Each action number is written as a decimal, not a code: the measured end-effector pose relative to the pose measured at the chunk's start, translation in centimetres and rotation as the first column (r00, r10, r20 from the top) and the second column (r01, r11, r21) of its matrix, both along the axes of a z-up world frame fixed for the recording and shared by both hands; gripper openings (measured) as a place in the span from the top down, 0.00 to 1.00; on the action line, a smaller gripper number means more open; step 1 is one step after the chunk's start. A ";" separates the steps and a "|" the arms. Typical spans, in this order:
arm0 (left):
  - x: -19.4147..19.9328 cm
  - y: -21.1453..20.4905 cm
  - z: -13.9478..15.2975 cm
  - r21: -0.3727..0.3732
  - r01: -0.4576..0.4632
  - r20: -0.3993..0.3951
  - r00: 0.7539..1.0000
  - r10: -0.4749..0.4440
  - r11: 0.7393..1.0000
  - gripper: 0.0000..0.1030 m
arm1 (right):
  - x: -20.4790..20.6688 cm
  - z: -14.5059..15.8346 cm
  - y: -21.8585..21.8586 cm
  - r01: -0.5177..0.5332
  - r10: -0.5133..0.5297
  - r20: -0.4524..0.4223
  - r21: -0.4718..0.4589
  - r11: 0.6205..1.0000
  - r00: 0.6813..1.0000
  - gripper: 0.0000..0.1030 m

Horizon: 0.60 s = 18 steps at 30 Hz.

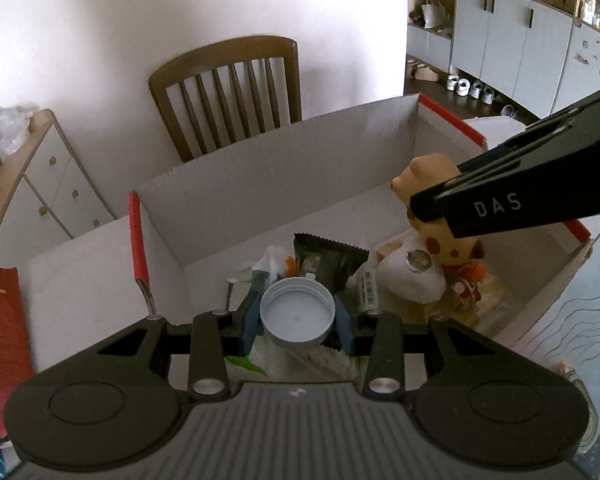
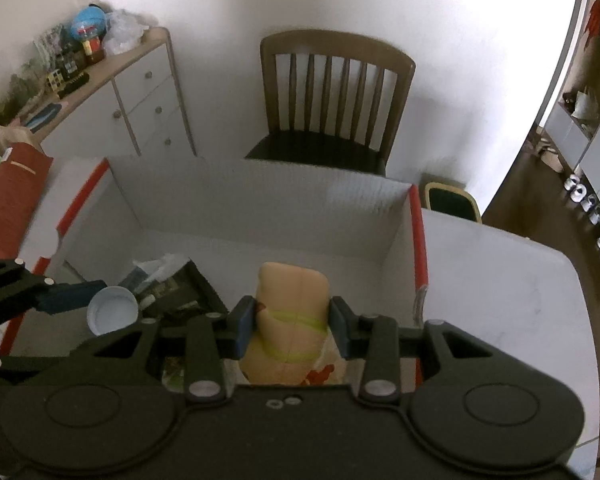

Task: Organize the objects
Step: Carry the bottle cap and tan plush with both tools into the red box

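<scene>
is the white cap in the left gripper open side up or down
Open side up. The white cap, pinched in the left gripper above the white cardboard box, shows its hollow inside and threaded inner rim to the camera.

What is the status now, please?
Left tongs shut on white jar lid. Right tongs shut on giraffe toy. Both over open cardboard box; snack packet and wrappers below.

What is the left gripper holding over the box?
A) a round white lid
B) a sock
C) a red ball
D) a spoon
A: the left gripper has its blue pads shut on a round white lid, held above the white box; the right gripper holds the giraffe toy instead.
</scene>
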<state>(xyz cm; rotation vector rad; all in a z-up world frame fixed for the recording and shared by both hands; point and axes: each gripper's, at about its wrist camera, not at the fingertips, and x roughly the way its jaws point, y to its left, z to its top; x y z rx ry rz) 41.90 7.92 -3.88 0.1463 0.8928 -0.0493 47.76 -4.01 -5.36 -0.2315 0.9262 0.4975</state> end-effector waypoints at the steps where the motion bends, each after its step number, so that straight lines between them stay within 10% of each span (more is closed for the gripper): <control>1: 0.0 0.1 -0.2 -0.004 -0.002 -0.003 1.000 0.002 1.000 0.63 | 0.1 -0.2 -0.1 0.002 -0.002 -0.005 0.004 1.000 1.000 0.61; 14: 0.5 -0.3 -1.4 -0.012 0.001 -0.029 1.000 -0.001 1.000 0.61 | 0.6 -0.4 -0.2 0.002 -0.002 -0.021 0.014 1.000 1.000 0.56; 18: 0.3 -0.3 -1.3 -0.029 -0.004 -0.024 1.000 0.003 1.000 0.39 | 0.4 -0.1 -0.4 0.000 0.001 -0.017 0.013 1.000 1.000 0.45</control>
